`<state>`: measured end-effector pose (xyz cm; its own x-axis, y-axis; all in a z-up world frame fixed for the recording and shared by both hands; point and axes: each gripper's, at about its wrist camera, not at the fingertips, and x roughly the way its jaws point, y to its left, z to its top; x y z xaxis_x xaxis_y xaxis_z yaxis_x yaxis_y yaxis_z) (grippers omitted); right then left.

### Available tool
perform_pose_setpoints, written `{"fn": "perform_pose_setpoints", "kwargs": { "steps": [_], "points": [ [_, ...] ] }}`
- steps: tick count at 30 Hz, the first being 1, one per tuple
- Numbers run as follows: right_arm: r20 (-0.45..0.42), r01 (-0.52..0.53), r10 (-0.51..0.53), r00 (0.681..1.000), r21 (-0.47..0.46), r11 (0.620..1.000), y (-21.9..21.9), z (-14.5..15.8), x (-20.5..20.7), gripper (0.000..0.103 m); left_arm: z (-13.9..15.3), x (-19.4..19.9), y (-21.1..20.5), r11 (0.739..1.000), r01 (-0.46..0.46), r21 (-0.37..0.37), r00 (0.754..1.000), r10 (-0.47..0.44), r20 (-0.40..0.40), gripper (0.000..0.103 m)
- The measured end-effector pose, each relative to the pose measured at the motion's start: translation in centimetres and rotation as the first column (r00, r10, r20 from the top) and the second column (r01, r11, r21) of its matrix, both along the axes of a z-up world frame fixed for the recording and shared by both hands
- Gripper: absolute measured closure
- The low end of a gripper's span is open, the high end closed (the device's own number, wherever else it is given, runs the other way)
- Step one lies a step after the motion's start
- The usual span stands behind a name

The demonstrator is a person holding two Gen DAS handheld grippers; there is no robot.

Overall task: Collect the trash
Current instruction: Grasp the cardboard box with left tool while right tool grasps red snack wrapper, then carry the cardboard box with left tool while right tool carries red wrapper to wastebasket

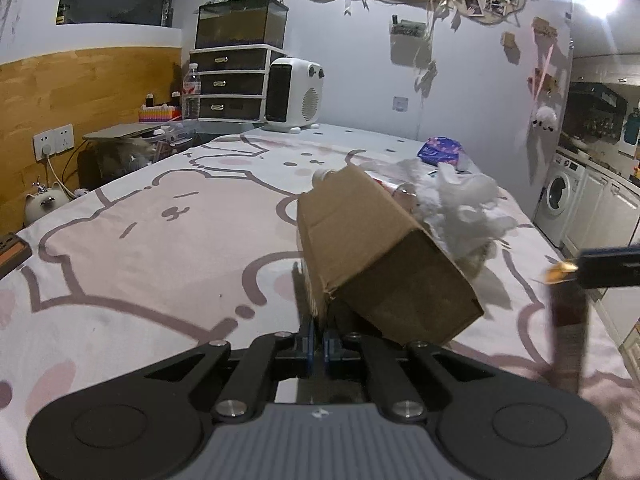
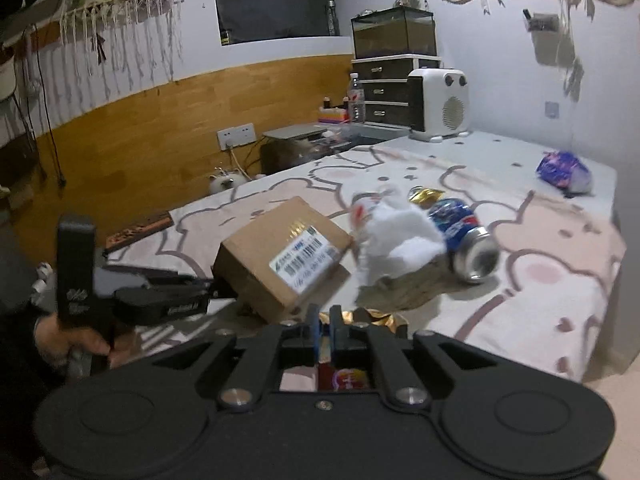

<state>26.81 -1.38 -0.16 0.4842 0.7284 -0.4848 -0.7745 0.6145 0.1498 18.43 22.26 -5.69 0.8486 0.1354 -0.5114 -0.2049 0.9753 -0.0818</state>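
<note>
The left gripper (image 1: 318,330) has its jaws closed on a flap of the cardboard box (image 1: 380,256), which hangs tilted above the bed (image 1: 140,248), its open side turned away and to the right. White crumpled tissue (image 1: 464,204) spills from that opening. In the right wrist view the same box (image 2: 280,252) shows a white shipping label (image 2: 306,258) with barcodes on its upper face, and the left gripper reaches it from the left, held by the person's hand (image 2: 72,340).

The right gripper (image 2: 325,334) has its jaws nearly together, pinched on a shiny gold and red wrapper (image 2: 348,378); part of the wrapper shows behind the fingers and part juts out ahead of them. From the left wrist view that gripper enters at the right edge, with a gold scrap at its tip, though it is blurred.

Just right of the box, the tissue (image 2: 396,236) appears to be in mid-air or tumbling, the blur making it hard to say. A crushed blue soda can (image 2: 464,236) lies on its side touching the tissue, its silver base facing the camera. A gold foil scrap (image 2: 424,194) sits just behind the can. Well apart, near the far right edge of the bed, lies a blue and purple packet (image 2: 564,170).
</note>
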Motion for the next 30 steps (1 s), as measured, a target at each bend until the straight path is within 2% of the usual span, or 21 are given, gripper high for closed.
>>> {"fn": "perform_pose_setpoints", "kwargs": {
  "steps": [3, 4, 6, 9, 17, 19, 21, 24, 28, 30],
  "points": [
    [0.011, 0.027, -0.027, 1.0, 0.024, 0.999, -0.2, -0.6, -0.3, 0.06, -0.1, -1.2, 0.0, 1.0, 0.001, -0.001, 1.0, -0.001, 0.006, 0.1],
    [0.018, 0.039, -0.04, 0.999, 0.031, 0.999, -0.5, -0.9, -0.4, 0.056, -0.3, -1.6, 0.1, 1.0, -0.001, -0.008, 1.0, 0.001, 0.006, 0.1],
    [0.031, 0.068, -0.069, 0.997, 0.046, 0.997, -1.0, -1.7, -0.8, 0.038, -0.5, -2.1, 0.3, 1.0, -0.008, -0.02, 1.0, 0.009, 0.011, 0.101],
    [0.04, 0.096, -0.098, 0.994, 0.049, 0.994, -1.1, -3.2, -1.3, 0.024, -0.7, -3.0, 0.4, 0.999, -0.02, -0.043, 0.999, 0.021, 0.027, 0.101],
    [-0.003, 0.151, -0.152, 0.988, -0.076, 0.986, 0.8, -7.0, -0.4, 0.023, -1.2, -4.0, 0.8, 0.995, -0.035, -0.095, 0.998, 0.04, 0.047, 0.101],
    [-0.015, 0.141, -0.143, 0.99, -0.078, 0.987, 1.0, -7.4, -0.2, 0.027, -1.2, -4.1, 0.8, 0.993, -0.04, -0.111, 0.997, 0.046, 0.057, 0.101],
    [0.001, 0.158, -0.159, 0.987, -0.082, 0.984, 1.0, -7.4, -0.3, 0.046, -0.9, -4.1, 0.7, 0.992, -0.046, -0.12, 0.996, 0.054, 0.065, 0.101],
    [-0.03, 0.169, -0.171, 0.985, -0.047, 0.984, 0.4, -6.9, -0.3, 0.047, -0.5, -4.1, 0.6, 0.992, -0.051, -0.117, 0.995, 0.061, 0.077, 0.101],
    [0.005, 0.172, -0.171, 0.985, -0.042, 0.984, 0.2, -6.2, -1.1, 0.048, -0.4, -3.8, -0.1, 0.997, -0.046, -0.068, 0.997, 0.05, 0.054, 0.1],
    [0.004, 0.161, -0.161, 0.987, -0.039, 0.986, 0.1, -6.1, -1.6, 0.048, -0.6, -3.9, -0.2, 0.997, -0.059, -0.054, 0.996, 0.062, 0.059, 0.096]
  ]
}}
